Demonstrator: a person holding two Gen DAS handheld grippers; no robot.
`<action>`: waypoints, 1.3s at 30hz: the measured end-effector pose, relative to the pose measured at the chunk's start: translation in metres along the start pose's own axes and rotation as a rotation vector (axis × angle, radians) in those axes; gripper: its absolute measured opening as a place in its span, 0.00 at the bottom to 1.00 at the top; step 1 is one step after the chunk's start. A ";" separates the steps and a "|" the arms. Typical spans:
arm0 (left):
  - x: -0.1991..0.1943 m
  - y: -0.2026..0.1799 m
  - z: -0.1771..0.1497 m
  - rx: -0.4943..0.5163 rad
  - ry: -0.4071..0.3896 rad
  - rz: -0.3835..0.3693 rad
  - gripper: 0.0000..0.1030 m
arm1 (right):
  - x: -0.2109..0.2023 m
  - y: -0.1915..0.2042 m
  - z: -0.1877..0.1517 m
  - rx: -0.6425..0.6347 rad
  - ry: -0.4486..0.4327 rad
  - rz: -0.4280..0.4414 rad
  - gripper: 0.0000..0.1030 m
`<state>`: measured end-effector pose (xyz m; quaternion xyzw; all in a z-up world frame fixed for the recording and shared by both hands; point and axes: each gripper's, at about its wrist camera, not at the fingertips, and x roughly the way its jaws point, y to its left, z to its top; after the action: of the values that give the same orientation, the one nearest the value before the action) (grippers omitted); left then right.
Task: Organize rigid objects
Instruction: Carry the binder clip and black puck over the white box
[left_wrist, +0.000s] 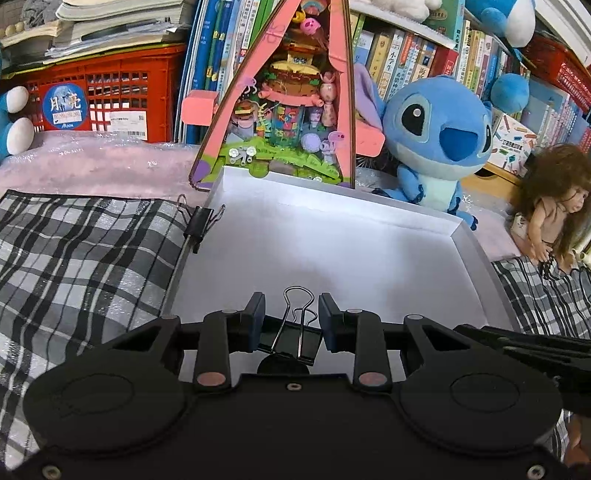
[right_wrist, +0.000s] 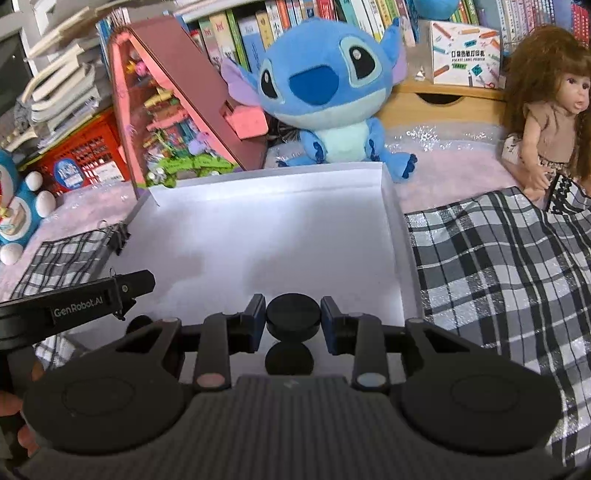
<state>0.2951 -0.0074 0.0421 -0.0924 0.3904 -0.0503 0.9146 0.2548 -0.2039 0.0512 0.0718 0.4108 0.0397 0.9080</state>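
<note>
A shallow white tray lies on the plaid cloth with bare floor showing. Over its near edge my left gripper is shut on a black binder clip, whose wire handles stick up between the fingers. My right gripper is shut on a black round disc, also held over the tray's near part. The left gripper also shows from the side at the left of the right wrist view. A second black binder clip sits at the tray's left rim.
Behind the tray stand a pink triangular toy house and a blue plush. A doll sits at the right. A red crate, books and plaid cloth surround it.
</note>
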 end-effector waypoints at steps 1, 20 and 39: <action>0.002 0.000 0.000 0.001 -0.003 -0.001 0.28 | 0.004 0.001 0.000 -0.003 0.003 -0.006 0.36; 0.012 -0.010 -0.007 0.039 -0.061 -0.003 0.29 | 0.025 0.010 0.000 -0.044 0.015 -0.033 0.37; 0.019 -0.010 -0.017 0.047 -0.052 0.069 0.29 | 0.026 0.018 -0.009 -0.105 -0.010 -0.061 0.38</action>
<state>0.2956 -0.0223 0.0195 -0.0587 0.3681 -0.0255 0.9276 0.2654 -0.1819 0.0288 0.0117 0.4056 0.0333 0.9134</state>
